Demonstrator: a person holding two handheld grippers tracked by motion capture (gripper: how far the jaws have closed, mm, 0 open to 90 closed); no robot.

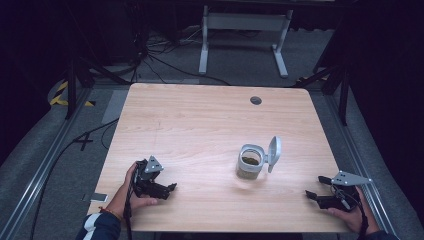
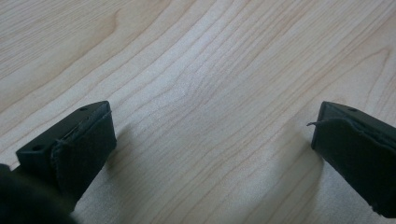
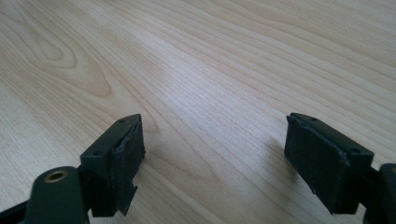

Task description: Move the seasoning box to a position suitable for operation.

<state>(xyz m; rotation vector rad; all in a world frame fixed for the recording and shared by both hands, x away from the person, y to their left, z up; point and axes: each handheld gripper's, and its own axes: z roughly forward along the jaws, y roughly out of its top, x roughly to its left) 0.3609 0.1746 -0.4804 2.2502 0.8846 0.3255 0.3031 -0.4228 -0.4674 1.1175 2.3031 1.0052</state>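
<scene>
Now both claws rest low at the near edge of the light wooden worktop (image 1: pixel 200 120), and both are released, with nothing between the jaws. In the left gripper view my left claw (image 2: pixel 212 135) has its two black padded jaws standing wide apart over bare wood grain. In the right gripper view my right claw (image 3: pixel 212 149) is the same: jaws spread as wide as they go, only wood between them.

From the high view, the left claw (image 1: pixel 170 188) lies near the front-left corner and the right claw (image 1: pixel 314 188) near the front-right corner, their tips pointing inward, toward each other.

Between them, a little farther from me, stands the small clear plastic jar with a grey flip lid (image 1: pixel 249 162). It is upright, its long axis vertical, and the lid is swung open to the jar's right side and stands up there. Some dark content is inside, which I cannot identify.

The jar is apart from both claws and touches neither. I judge it lies slightly closer to the right claw than to the left. From the right claw it is to the left and a bit forward; the open lid faces that side, so I think the right hand is better placed for the lid and the left for steadying the body.
</scene>
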